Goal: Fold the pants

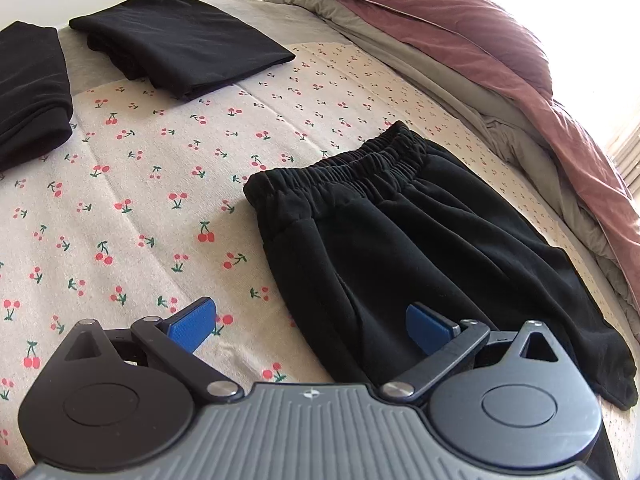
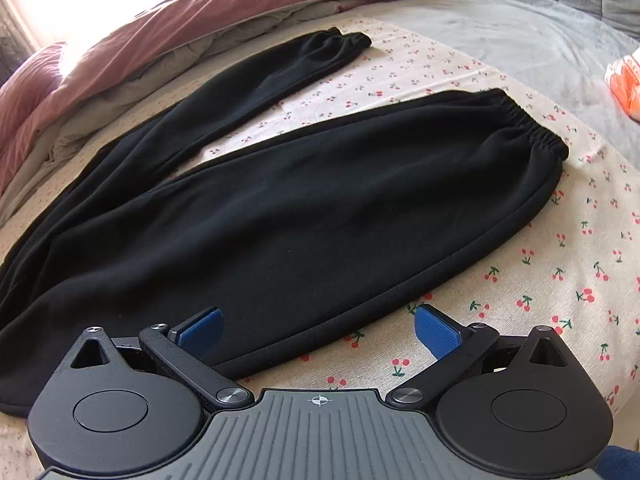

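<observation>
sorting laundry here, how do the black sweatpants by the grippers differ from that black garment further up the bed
The black sweatpants lie spread flat in one layer, legs apart, while the folded black garment is a compact stack of layers. The sweatpants show a gathered elastic waistband; the folded garment shows only smooth faces and folded edges. The sweatpants sit right in front of the open left gripper; the folded garment lies far from it. Both are black and rest on the cherry-print sheet.

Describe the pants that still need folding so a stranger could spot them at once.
Start at the cherry-print sheet on the bed, beside the pink duvet. The unfolded black pants lie flat with legs spread. Unlike the two folded black stacks nearby, they show a gathered elastic waistband.
</observation>
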Demonstrator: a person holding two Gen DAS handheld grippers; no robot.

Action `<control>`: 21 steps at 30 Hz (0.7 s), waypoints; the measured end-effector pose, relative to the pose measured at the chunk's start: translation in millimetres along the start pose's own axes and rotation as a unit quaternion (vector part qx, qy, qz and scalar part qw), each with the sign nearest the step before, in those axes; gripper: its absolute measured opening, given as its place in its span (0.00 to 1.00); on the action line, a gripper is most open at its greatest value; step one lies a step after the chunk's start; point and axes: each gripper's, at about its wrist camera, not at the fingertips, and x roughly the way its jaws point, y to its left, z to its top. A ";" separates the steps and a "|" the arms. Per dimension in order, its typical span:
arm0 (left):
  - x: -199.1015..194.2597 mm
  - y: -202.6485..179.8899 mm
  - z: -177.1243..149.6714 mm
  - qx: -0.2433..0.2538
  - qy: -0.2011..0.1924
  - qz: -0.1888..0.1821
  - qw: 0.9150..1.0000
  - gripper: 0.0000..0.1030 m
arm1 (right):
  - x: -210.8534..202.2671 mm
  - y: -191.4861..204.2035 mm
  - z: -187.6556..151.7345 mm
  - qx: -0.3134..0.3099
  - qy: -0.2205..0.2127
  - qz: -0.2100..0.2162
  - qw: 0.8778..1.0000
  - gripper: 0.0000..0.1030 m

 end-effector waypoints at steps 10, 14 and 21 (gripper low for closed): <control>45.9 -10.0 24.0 0.002 -0.003 0.034 0.999 0.04 | 24.2 -14.7 6.6 0.043 0.012 0.031 0.999 0.44; 30.9 24.5 29.1 -0.081 -0.006 -0.006 0.997 0.01 | 26.2 -27.5 8.1 0.075 0.005 0.034 0.997 0.17; 6.3 36.4 38.2 -0.052 -0.050 0.012 0.997 0.01 | 16.3 -27.2 2.8 0.064 0.008 0.086 0.994 0.13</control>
